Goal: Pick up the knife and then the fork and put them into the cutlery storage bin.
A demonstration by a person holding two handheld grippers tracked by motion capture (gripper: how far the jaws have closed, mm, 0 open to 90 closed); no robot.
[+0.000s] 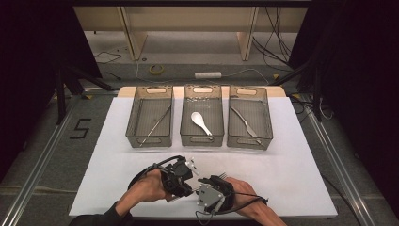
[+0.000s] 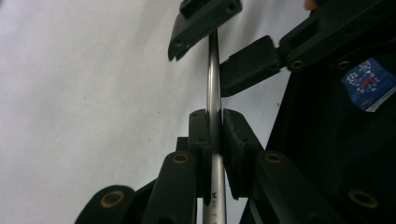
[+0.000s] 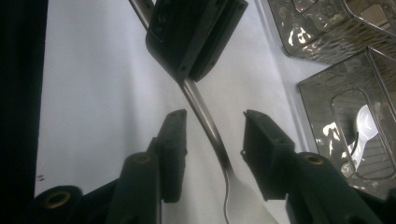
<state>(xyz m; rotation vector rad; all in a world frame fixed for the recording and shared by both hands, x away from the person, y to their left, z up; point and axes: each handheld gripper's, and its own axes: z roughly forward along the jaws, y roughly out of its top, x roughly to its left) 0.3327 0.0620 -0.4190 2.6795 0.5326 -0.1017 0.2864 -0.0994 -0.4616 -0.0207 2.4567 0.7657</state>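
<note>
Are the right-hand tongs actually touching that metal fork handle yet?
Apart. In the right gripper view, the fork handle runs between the right tongs with white table visible on both sides of it; neither pad presses on the metal.

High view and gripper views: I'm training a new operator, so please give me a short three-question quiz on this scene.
1. True or false: the left gripper is shut on the handle of the metal fork.
2. The white spoon lies in which basket: A left, B middle, C right?
3. Do the jaws of the right gripper press on the fork yet?
Key: 1 true. 2 B, the middle basket. 3 no, they stand apart on either side of it.
</note>
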